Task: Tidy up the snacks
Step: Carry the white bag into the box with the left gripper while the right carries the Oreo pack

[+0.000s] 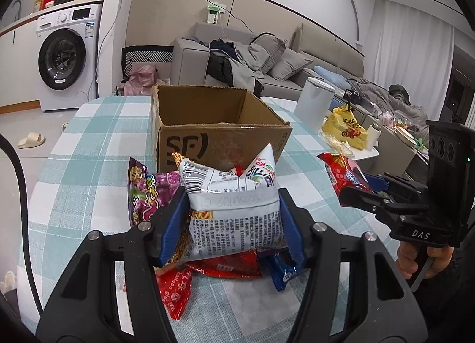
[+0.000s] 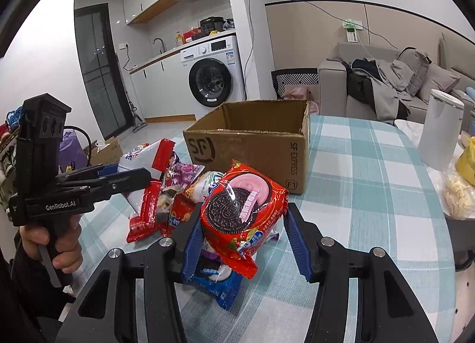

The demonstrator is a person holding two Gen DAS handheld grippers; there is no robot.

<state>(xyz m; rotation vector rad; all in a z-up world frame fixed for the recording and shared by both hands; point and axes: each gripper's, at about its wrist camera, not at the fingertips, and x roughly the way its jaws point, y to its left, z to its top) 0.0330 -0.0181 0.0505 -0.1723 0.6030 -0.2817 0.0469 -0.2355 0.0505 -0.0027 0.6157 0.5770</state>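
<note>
My left gripper (image 1: pixel 233 218) is shut on a white snack bag (image 1: pixel 234 209) with a barcode, held above a pile of snack packets (image 1: pixel 225 265) on the checked tablecloth. My right gripper (image 2: pixel 242 233) is shut on a red Oreo packet (image 2: pixel 240 209), held just over a blue Oreo packet (image 2: pixel 216 283). The right gripper also shows at the right of the left wrist view (image 1: pixel 360 191), with the red packet (image 1: pixel 341 173) in it. The left gripper shows at the left of the right wrist view (image 2: pixel 130 178). An open, empty cardboard box (image 1: pixel 219 132) stands just behind the pile (image 2: pixel 252 141).
A purple snack bag (image 1: pixel 148 194) lies at the pile's left and a red packet (image 1: pixel 175 289) at its front. A white cylindrical appliance (image 2: pixel 439 132) and a yellow bag (image 1: pixel 346 129) stand right of the table. A sofa and a washing machine are behind.
</note>
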